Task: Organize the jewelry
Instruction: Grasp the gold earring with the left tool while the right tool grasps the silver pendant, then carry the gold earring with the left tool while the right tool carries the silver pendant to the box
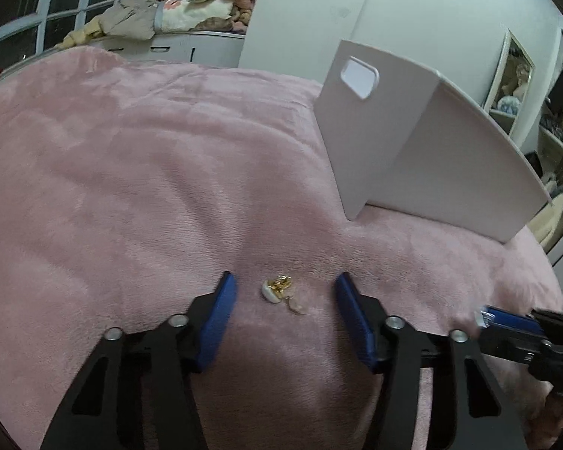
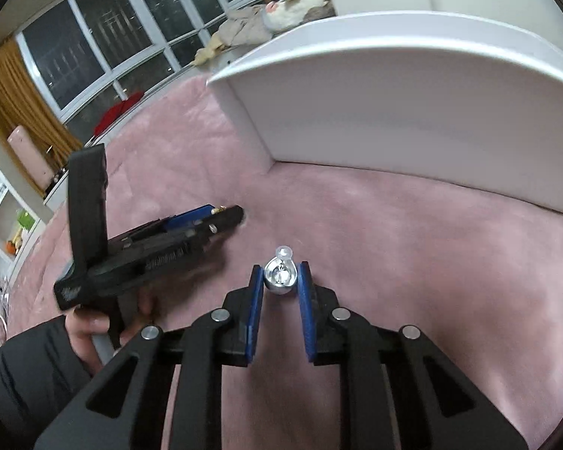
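Observation:
A gold and white earring (image 1: 278,289) with a small pink drop lies on the pink blanket (image 1: 131,172). My left gripper (image 1: 283,281) is open, one blue pad on each side of it, not touching. My right gripper (image 2: 280,272) is closed on a silver earring (image 2: 280,275) with a clear bead at its tip, just above the blanket (image 2: 413,262). A white box (image 1: 413,142) with a handle cutout stands beyond the grippers; it also shows in the right wrist view (image 2: 413,112). The left gripper shows in the right wrist view (image 2: 229,213), low on the blanket.
A window (image 2: 112,48) and a pile of clothes and soft toys (image 1: 176,11) lie beyond the bed. Shelves (image 1: 559,142) stand on the right. My sleeved hand (image 2: 86,333) holds the left gripper's handle.

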The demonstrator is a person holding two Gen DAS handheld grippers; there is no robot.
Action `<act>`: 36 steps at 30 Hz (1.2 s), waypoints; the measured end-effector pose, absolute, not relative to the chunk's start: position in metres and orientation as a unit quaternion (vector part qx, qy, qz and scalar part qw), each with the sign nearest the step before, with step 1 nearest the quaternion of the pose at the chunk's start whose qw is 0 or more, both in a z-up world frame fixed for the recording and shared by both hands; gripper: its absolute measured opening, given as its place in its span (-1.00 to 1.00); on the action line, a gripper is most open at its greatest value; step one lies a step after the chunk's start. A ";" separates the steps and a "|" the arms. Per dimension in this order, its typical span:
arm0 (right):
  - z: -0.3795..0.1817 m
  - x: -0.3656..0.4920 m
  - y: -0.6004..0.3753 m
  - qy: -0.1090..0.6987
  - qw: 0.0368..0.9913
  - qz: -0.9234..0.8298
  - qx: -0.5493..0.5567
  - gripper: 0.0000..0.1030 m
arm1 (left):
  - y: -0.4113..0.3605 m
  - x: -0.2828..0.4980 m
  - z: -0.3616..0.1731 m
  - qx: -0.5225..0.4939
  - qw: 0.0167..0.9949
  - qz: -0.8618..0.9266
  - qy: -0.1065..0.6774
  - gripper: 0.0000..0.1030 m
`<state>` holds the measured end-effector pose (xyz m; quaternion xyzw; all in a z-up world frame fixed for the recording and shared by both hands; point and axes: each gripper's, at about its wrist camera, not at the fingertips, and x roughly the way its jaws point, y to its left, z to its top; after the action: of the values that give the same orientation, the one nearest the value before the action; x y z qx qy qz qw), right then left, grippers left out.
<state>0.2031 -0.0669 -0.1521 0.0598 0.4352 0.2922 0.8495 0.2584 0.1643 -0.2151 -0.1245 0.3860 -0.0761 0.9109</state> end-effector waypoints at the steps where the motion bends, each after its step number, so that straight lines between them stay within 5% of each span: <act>1: -0.150 0.197 -0.073 0.436 0.850 0.288 0.064 -0.63 | 0.170 0.257 -0.214 -0.144 0.908 -0.084 0.383 -0.20; 4: -0.144 0.177 -0.095 0.439 0.852 0.273 0.076 -0.63 | 0.175 0.252 -0.213 -0.163 0.903 -0.086 0.387 -0.57; 10: -0.126 0.143 -0.127 0.435 0.863 0.243 0.082 -0.63 | 0.159 0.245 -0.203 -0.126 0.899 -0.051 0.416 -0.58; 18: -0.109 0.099 -0.160 0.418 0.877 0.214 0.100 -0.63 | 0.147 0.218 -0.195 -0.126 0.889 -0.038 0.439 -0.88; 19: -0.109 0.092 -0.163 0.418 0.878 0.211 0.098 -0.63 | 0.148 0.218 -0.194 -0.129 0.888 -0.038 0.439 -0.81; 21: -0.110 0.082 -0.168 0.418 0.879 0.209 0.098 -0.63 | 0.151 0.217 -0.184 -0.138 0.895 -0.039 0.422 -0.08; 22: -0.110 0.079 -0.171 0.418 0.879 0.207 0.098 -0.63 | 0.150 0.214 -0.177 -0.124 0.906 -0.019 0.405 0.57; 24: -0.109 0.074 -0.176 0.417 0.880 0.202 0.102 -0.63 | 0.145 0.218 -0.171 -0.097 0.917 0.011 0.387 0.69; 25: -0.109 0.071 -0.180 0.415 0.882 0.197 0.104 -0.62 | 0.143 0.225 -0.172 -0.092 0.913 0.011 0.397 0.67; 29: -0.109 0.068 -0.194 0.414 0.882 0.191 0.121 -0.62 | 0.134 0.254 -0.191 -0.066 0.893 0.027 0.444 -0.04; 31: -0.107 0.068 -0.199 0.410 0.883 0.191 0.127 -0.62 | 0.132 0.257 -0.192 -0.060 0.891 0.034 0.449 -0.14; 34: -0.105 0.068 -0.204 0.405 0.883 0.193 0.137 -0.62 | 0.130 0.257 -0.190 -0.061 0.887 0.032 0.457 -0.57; 36: -0.106 0.068 -0.207 0.404 0.883 0.194 0.140 -0.62 | 0.127 0.253 -0.190 -0.058 0.885 0.032 0.461 -0.58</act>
<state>0.0676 -0.2068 -0.1058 0.1401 0.4037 0.1935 0.8831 0.2527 0.1268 -0.1902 -0.0585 0.4614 0.0317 0.8847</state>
